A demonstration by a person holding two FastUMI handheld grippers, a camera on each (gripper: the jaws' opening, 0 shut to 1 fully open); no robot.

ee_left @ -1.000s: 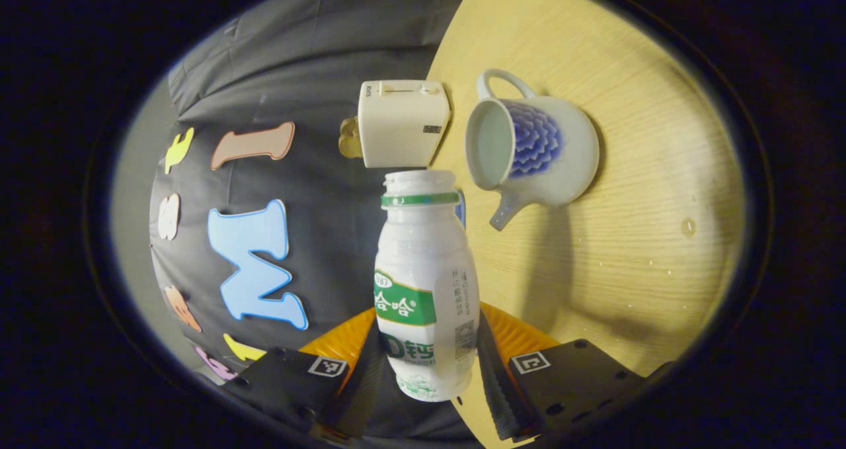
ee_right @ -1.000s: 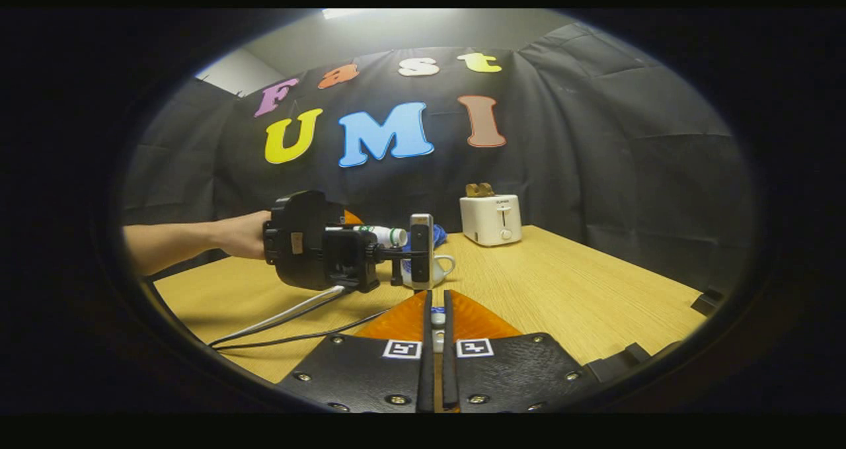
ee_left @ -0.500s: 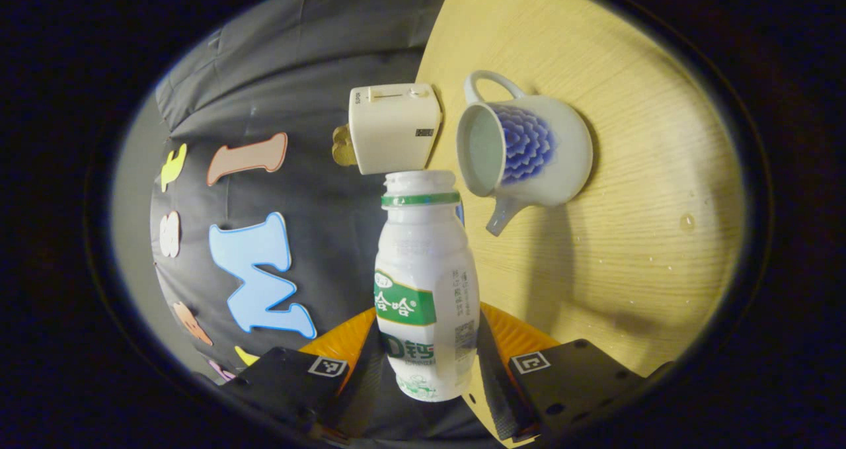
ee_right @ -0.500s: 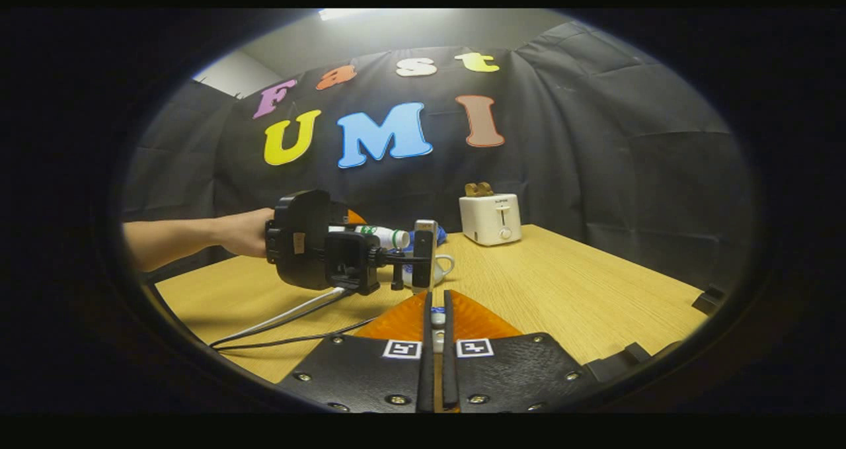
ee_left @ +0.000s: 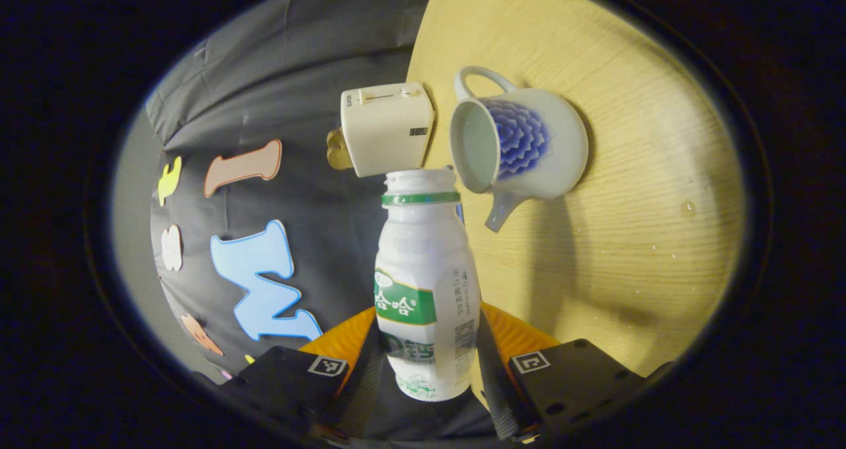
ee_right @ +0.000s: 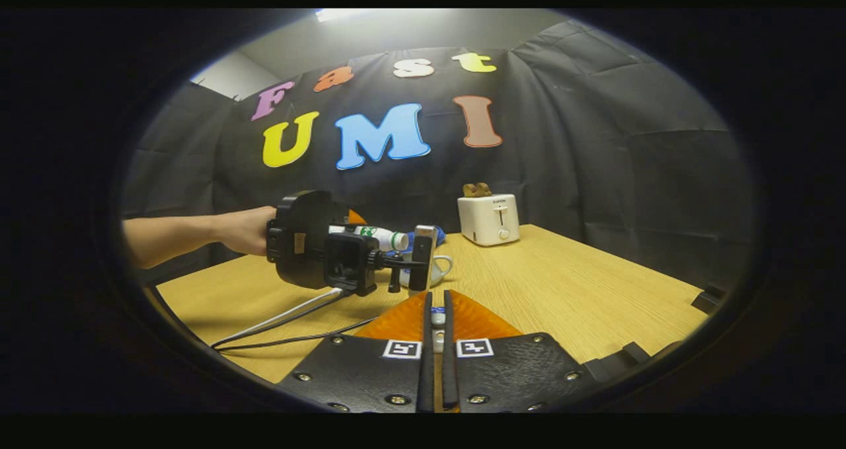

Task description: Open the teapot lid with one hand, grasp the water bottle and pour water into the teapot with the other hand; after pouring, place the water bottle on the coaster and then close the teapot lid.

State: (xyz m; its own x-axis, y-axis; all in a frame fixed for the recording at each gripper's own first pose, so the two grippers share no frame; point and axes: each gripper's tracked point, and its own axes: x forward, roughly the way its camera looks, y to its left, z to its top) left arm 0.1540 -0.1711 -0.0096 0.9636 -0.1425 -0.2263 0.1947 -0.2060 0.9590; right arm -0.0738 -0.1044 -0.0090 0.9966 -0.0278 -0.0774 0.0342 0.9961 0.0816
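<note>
In the left gripper view my left gripper [ee_left: 428, 333] is shut on a white water bottle [ee_left: 426, 270] with a green label and no cap. The bottle lies tipped on its side, its mouth right beside the open rim of the teapot [ee_left: 522, 148]. The teapot is white with a blue flower pattern, lidless, and stands on the wooden table [ee_left: 628, 250]. In the right gripper view a hand holds the left gripper [ee_right: 317, 247] with the bottle [ee_right: 380, 236] level over the teapot [ee_right: 433, 269]. My right gripper [ee_right: 436, 298] is shut on a small white piece [ee_right: 437, 317], seemingly the lid's knob.
A white toaster [ee_left: 386, 128] [ee_right: 489, 219] stands at the table's far edge by the black cloth wall. Something blue [ee_right: 437, 235] shows just behind the teapot. Cables [ee_right: 291, 323] trail from the left gripper across the table. Water drops [ee_left: 687, 207] lie near the teapot.
The bottle's mouth has drifted closer to the teapot's opening and now touches its rim in the view. The left gripper has tilted down slightly. The right gripper has stayed still.
</note>
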